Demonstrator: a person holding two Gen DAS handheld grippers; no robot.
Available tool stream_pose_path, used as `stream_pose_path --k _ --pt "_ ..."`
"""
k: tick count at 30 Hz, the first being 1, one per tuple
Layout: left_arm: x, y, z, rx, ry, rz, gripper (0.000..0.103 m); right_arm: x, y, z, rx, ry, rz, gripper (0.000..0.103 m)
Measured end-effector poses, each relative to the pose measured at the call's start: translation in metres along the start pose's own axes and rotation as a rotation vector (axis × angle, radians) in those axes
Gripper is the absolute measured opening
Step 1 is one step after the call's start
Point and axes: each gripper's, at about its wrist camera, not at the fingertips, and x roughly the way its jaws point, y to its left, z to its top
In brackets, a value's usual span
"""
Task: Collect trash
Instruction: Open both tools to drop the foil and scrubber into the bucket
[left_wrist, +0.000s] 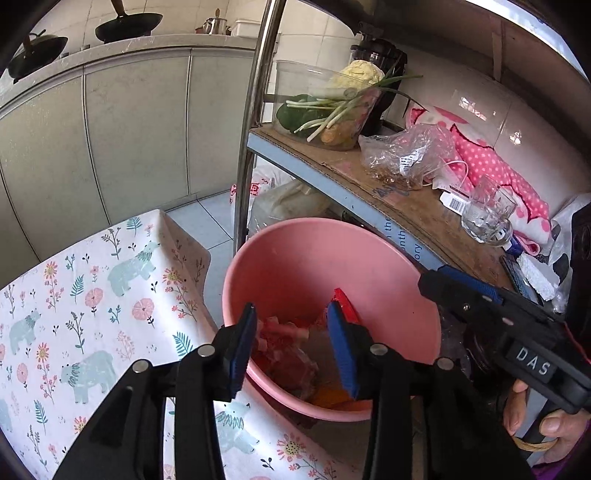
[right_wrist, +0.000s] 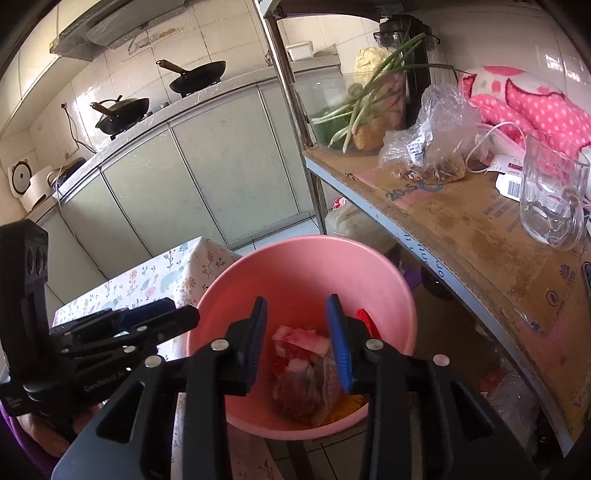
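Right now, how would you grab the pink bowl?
Probably by the near rim of the bowl, coming down from above. Its walls are wide and round, too broad to span, but the thin rim is bare there and suits one gripper.

A lived-in home kitchen

A tiled wall rises behind a counter (right_wrist: 207, 92) with pale cabinet doors (right_wrist: 221, 173) beneath it; on that counter sit two black woks (right_wrist: 123, 110), and a range hood (right_wrist: 110, 26) hangs above them. At the counter's far left end stands a white rice cooker (right_wrist: 24, 177). Nearer than the counter, a metal shelf (right_wrist: 461, 236) lined with cardboard carries spring onions (right_wrist: 369, 99), a cabbage (right_wrist: 369, 59) and a glass mug (right_wrist: 554, 199). A floral cloth (left_wrist: 92, 314) covers the tabletop, with a pink basin (left_wrist: 295, 258) of food scraps beside it.
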Motion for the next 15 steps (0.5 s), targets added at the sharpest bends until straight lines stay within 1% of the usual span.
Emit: stream_pose_path --k 4,8,10,11,13,15 --pt "-0.003 0.001 0.0 -0.002 -0.006 0.001 0.044 -0.003 0.002 -0.003 -0.01 -0.001 -0.011 0.034" --pt "-0.011 -0.002 -0.001 0.007 -0.012 0.009 0.046 -0.01 0.005 -0.008 -0.008 0.004 -0.007 0.034" --pt "-0.015 -0.003 -0.002 0.013 -0.013 0.015 0.046 -0.014 0.008 -0.012 -0.005 0.01 0.0 0.042" --pt "-0.018 -0.004 -0.003 0.011 -0.014 0.016 0.047 -0.017 0.01 -0.014 -0.005 0.015 0.005 0.048" --pt "-0.021 -0.004 -0.004 0.006 -0.013 0.012 0.047 -0.022 0.015 -0.019 -0.014 0.025 0.005 0.05" --pt "-0.025 -0.005 -0.006 0.009 -0.018 0.022 0.047 -0.028 0.021 -0.023 -0.028 0.027 0.001 0.051"
